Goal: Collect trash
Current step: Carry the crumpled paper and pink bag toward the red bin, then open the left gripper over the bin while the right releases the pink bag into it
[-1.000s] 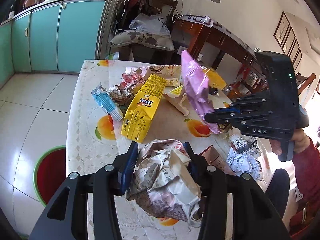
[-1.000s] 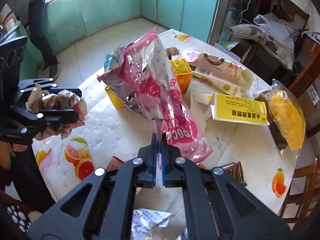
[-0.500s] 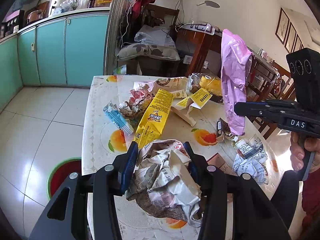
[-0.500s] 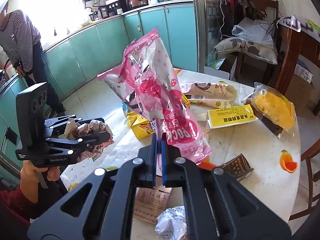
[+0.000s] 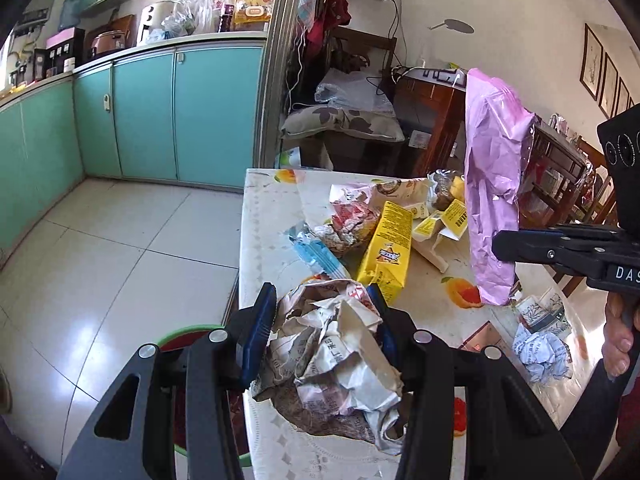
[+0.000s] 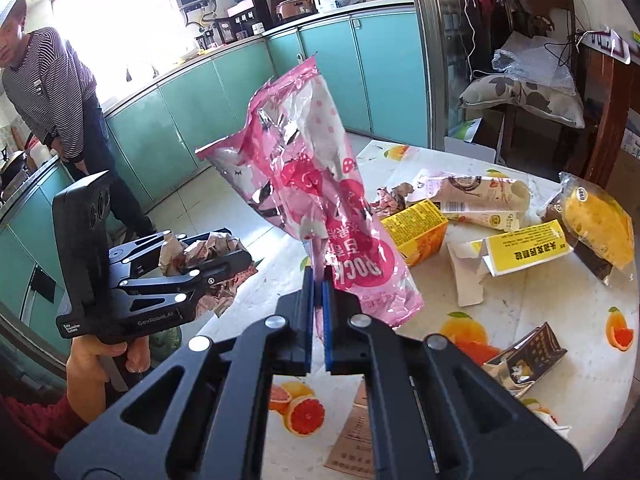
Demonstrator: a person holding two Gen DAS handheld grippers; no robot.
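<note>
Left gripper [image 5: 322,300] clamped on paper wad [image 5: 336,360], held above table [image 5: 260,248] edge; wad's underside hidden. Right gripper [image 6: 316,280] pinched tight on pink bag [image 6: 308,176] — bag upright, lifted off table, lower corner behind fingers. Red bin [image 5: 188,332] on floor mostly hidden by left gripper — contents unreadable. Yellow box [image 5: 390,252], wrappers left on table.

A crumpled paper wad [image 5: 340,364] — printed, greyish white with red scraps — hangs clamped above the table edge. A tall pink foil snack bag [image 6: 316,200] stands upright, pinched at its lower edge — apparently empty, its silver lining showing.
</note>
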